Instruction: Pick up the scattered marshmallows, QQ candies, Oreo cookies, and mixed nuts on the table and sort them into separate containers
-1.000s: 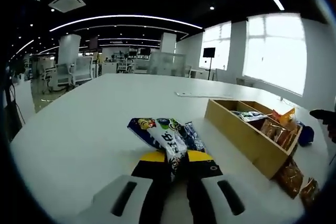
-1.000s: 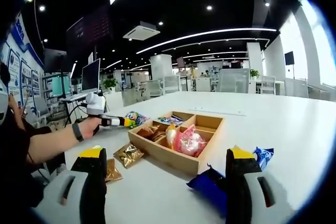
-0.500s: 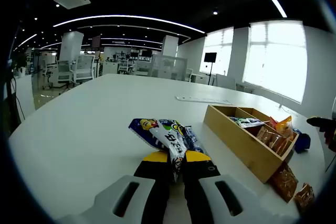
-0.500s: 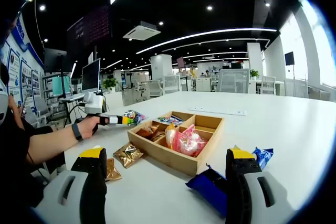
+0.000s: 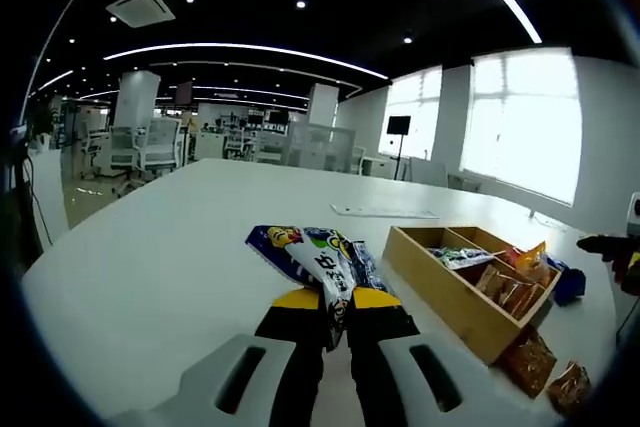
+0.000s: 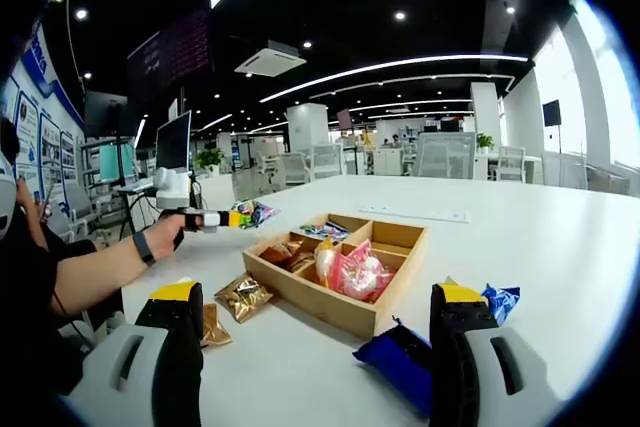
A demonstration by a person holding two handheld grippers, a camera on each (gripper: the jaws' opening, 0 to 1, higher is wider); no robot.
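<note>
A: The left hand-held gripper (image 5: 335,305) grips the QQ candy packet (image 5: 315,262), now raised higher above the counter (image 5: 150,247).
B: Right hand-held gripper (image 6: 310,332) stays open beside the wooden box (image 6: 335,267).
</note>
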